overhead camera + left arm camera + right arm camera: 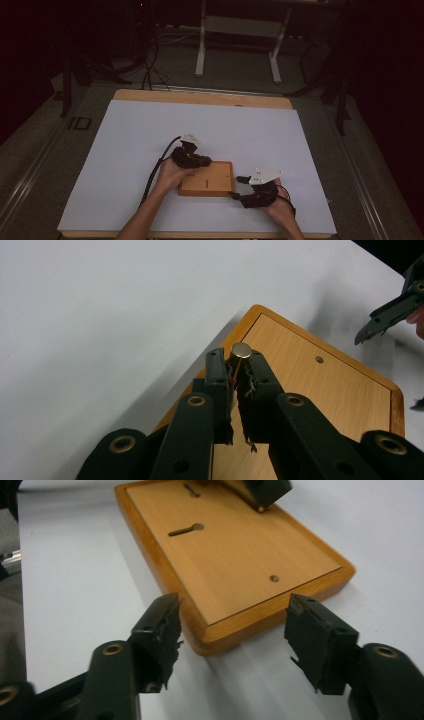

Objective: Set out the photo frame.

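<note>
Left gripper (202, 161) at centre of the high view, over the upper left corner of the wooden board (215, 181), jaws pinched together on a small round-headed metal pin (241, 351) that stands between the tips in the left gripper view. Wooden board flat on the white table cover (135, 145), lower centre of the high view, back side up with two keyhole slots (186, 529) and a small round hole (274, 578) in its panel. Right gripper (239, 187) at lower right, just beside the board's right edge, jaws spread wide apart with one board corner (220, 640) ahead of the gap and untouched.
</note>
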